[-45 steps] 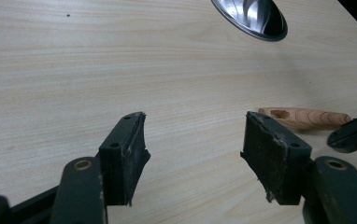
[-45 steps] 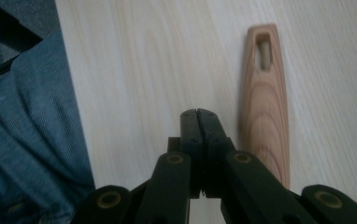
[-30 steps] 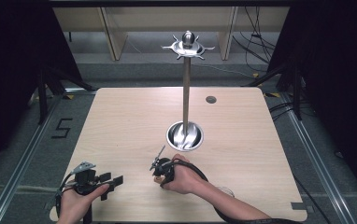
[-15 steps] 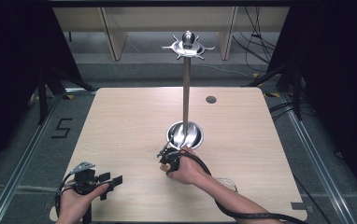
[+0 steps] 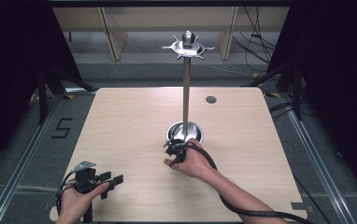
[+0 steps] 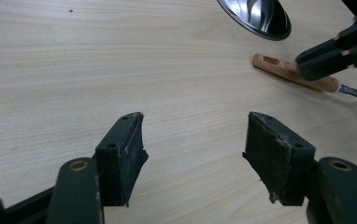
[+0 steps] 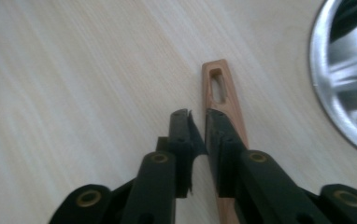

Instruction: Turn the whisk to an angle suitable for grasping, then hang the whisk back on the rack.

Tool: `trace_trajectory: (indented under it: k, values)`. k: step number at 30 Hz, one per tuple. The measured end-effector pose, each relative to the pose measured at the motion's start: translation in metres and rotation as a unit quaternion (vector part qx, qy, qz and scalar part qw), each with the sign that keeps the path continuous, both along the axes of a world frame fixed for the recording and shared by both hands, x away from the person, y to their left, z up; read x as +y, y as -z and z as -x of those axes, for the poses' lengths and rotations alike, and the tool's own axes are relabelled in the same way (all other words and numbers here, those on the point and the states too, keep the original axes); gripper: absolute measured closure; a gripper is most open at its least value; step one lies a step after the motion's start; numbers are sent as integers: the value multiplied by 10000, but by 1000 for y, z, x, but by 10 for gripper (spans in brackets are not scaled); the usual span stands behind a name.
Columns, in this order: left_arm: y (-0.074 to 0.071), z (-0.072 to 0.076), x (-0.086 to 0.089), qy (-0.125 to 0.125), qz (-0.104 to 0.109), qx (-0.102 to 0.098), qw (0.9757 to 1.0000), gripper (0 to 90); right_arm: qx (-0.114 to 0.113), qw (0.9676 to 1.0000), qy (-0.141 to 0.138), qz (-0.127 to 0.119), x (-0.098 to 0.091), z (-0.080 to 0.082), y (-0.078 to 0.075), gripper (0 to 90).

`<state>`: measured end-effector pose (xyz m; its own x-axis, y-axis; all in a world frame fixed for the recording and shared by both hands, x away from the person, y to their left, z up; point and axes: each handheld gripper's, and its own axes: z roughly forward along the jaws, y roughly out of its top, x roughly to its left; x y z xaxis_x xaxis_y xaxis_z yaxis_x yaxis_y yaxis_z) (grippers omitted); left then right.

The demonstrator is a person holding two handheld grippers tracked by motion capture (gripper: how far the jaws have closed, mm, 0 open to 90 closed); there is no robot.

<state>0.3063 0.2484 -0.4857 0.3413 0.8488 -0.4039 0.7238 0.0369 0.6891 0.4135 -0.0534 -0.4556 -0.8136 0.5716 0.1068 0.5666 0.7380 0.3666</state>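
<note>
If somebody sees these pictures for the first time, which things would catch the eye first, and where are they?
First, the tall metal stand rising from its shiny round base at the table's centre, with a hooked crown on top. Next, the right tongs just before that base, jaws nearly together over a wooden handle with a slot, lying flat. The left tongs wait open at the near left.

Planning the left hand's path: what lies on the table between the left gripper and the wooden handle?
Bare tabletop. The left gripper view shows nothing between the left gripper and the wooden handle.

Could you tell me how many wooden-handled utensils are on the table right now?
1. The wooden-handled utensil lies on the table beside the metal stand base, at the right tongs; others may be hidden.
</note>
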Motion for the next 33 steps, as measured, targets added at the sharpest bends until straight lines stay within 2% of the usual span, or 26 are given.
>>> trace_trajectory:
  k: [1, 4, 6, 7, 9, 10, 11, 12, 13, 14, 15, 16, 17, 18, 20, 21, 22, 23, 25, 26, 27, 28, 30, 31, 32, 33]
  values:
    - [0, 0, 0, -4, -23, 43, 10000, 363, 9, 9999, -107, 71, -5, -1, -5, 752]
    - [0, -1, -1, -27, -46, 59, 10000, 363, -90, 9996, -162, 222, -21, -6, -12, 707]
    - [1, 0, -2, -7, -72, 69, 10000, 363, 49, 9987, -163, 483, -31, -8, -12, 667]
    - [1, 1, -2, -10, -56, 72, 10000, 363, 104, 9983, -208, 539, -35, -9, -10, 657]
    - [1, 3, -1, 3, -67, 60, 10000, 363, 222, 9960, -421, 753, -42, -10, -6, 625]
    - [1, 4, 0, 1, -73, 61, 10000, 363, 352, 9950, -369, 855, -44, -9, -5, 621]
    - [1, 5, 1, -21, -46, 62, 10000, 363, 420, 9925, -415, 1074, -47, -10, -5, 614]
    - [1, 6, 2, -67, -51, 43, 10000, 363, 439, 9915, -455, 1140, -48, -11, -4, 605]
    - [1, 6, 3, -74, -28, 29, 10000, 363, 503, 9918, -447, 1091, -49, -11, -2, 602]
    - [0, 6, 4, -72, -56, 29, 10000, 363, 463, 9898, -465, 1263, -48, -11, -3, 598]
    - [1, 5, 3, -119, -19, -28, 9999, 363, 482, 9898, -508, 1244, -48, -12, -2, 595]
    - [1, 5, 4, -69, -67, 50, 9999, 363, 515, 9896, -575, 1217, -48, -12, 0, 592]
    - [1, 4, 3, -69, -66, 50, 9999, 363, 552, 9901, -514, 1184, -47, -12, 1, 591]
    - [2, 3, 3, -64, -72, 71, 9999, 363, 468, 9898, -666, 1166, -47, -13, 2, 587]
    - [2, 2, 1, -67, -86, 76, 9999, 363, 415, 9896, -714, 1181, -45, -13, 3, 583]
    - [1, 3, 0, -58, -108, 103, 9999, 363, 559, 9889, -698, 1185, -44, -12, 3, 582]
    - [2, 3, -1, -50, -90, 65, 9999, 363, 586, 9904, -787, 978, -44, -13, 8, 580]
    - [2, 3, -1, -50, -90, 65, 9999, 364, 586, 9904, -787, 978, -44, -13, 8, 580]
    - [1, 5, 0, -36, -115, 55, 9999, 363, 665, 9900, -711, 1025, -39, -11, 8, 580]
    - [2, 5, 1, -53, -115, 58, 9999, 363, 635, 9896, -809, 1009, -38, -12, 10, 580]
    - [2, 5, 2, -45, -113, 70, 9999, 363, 546, 9873, -789, 1265, -35, -12, 8, 581]
    - [3, 5, 2, -55, -77, 34, 9999, 363, 482, 9871, -865, 1261, -34, -12, 10, 582]
    - [3, 6, 2, -38, -96, 64, 9999, 363, 507, 9866, -767, 1348, -28, -10, 10, 588]
    - [2, 6, 2, -37, -92, 65, 9999, 363, 399, 9855, -985, 1322, -28, -13, 12, 592]
    - [2, 6, 2, -27, -98, 53, 9999, 363, 461, 9859, -872, 1350, -26, -12, 13, 596]
    - [2, 6, 3, -29, -90, 35, 9999, 363, 439, 9853, -919, 1371, -24, -12, 14, 601]
